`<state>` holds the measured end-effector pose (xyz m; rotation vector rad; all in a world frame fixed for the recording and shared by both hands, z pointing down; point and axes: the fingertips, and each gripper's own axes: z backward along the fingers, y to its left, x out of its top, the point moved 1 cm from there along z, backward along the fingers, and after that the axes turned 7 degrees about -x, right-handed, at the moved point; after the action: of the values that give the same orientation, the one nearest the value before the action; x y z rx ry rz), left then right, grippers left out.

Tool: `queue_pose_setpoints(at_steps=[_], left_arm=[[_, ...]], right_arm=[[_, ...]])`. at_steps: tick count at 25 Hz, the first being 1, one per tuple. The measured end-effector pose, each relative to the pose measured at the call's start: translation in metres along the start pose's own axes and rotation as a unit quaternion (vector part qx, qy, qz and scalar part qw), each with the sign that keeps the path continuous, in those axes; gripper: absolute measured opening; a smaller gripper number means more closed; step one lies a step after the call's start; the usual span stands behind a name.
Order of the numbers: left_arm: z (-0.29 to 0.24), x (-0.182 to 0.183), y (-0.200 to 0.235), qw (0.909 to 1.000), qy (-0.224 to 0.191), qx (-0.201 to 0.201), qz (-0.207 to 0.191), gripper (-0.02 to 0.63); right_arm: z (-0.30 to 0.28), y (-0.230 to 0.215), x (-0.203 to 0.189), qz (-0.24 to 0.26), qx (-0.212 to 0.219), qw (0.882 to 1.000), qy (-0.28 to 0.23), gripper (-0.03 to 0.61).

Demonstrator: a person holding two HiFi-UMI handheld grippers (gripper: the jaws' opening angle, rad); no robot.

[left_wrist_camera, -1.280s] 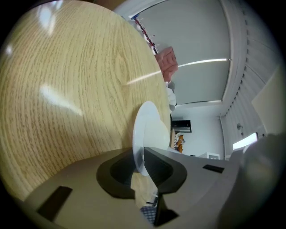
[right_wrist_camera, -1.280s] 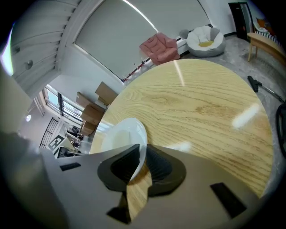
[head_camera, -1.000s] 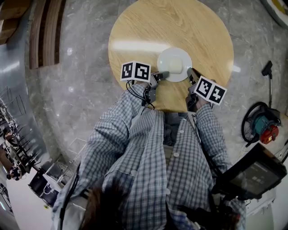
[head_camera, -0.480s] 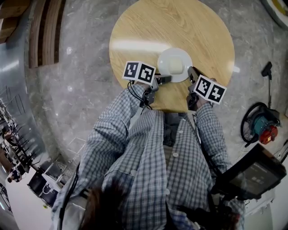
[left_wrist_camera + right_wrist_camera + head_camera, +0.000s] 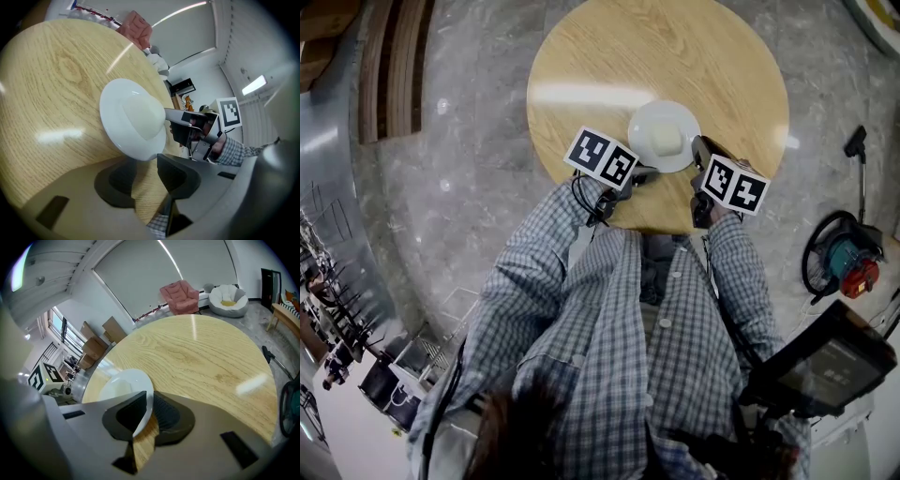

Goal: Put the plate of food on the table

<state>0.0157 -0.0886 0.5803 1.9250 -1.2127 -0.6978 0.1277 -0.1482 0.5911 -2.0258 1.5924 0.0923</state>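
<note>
Left side lets go, plate down.
My left gripper [image 5: 643, 173] has just opened its jaws, now released and clear of the plate [image 5: 641, 124] rim at seven o'clock; my right gripper [image 5: 699, 150] clenches the rim at four. The plate of food [image 5: 666, 139] rests by the tabletop's [image 5: 675, 47] six o'clock edge: set down, I judge, one release left.

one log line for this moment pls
plate with food: resting on table | left gripper: jaws just opened, nothing between | right gripper: shut on plate rim
</note>
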Motion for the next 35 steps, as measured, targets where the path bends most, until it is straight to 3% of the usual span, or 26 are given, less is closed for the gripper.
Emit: queue_pose_setpoints(at_steps=[4,8,18,24,27,30,35], left_arm=[[-0.001,-0.003,-0.001,0.9987,0.024,0.015,-0.043,0.121],[-0.003,-0.009,-0.001,0.9972,0.043,0.020,-0.059,0.123],[0.003,-0.003,0.003,0.9998,0.000,0.002,-0.021,0.121],[0.005,-0.002,0.005,0.9996,-0.008,0.007,-0.024,0.121],[0.003,-0.004,0.005,0.9997,-0.012,0.004,-0.020,0.121],[0.006,-0.004,0.007,0.9995,-0.021,0.009,-0.023,0.121],[0.015,0.003,0.003,0.9966,-0.076,-0.005,-0.031,0.120]], right_arm=[[0.002,-0.002,0.001,0.002,-0.005,1.000,-0.003,0.051],[0.002,-0.004,0.004,0.015,-0.011,1.000,-0.009,0.049],[-0.003,-0.003,0.004,0.031,-0.005,1.000,-0.006,0.051],[-0.006,0.002,0.006,0.056,-0.003,0.998,-0.018,0.051],[-0.005,-0.001,0.004,0.042,0.000,0.999,-0.020,0.051],[-0.002,-0.005,0.010,0.023,0.002,0.999,-0.036,0.052],[0.009,-0.005,0.025,0.026,0.009,0.996,-0.084,0.051]])
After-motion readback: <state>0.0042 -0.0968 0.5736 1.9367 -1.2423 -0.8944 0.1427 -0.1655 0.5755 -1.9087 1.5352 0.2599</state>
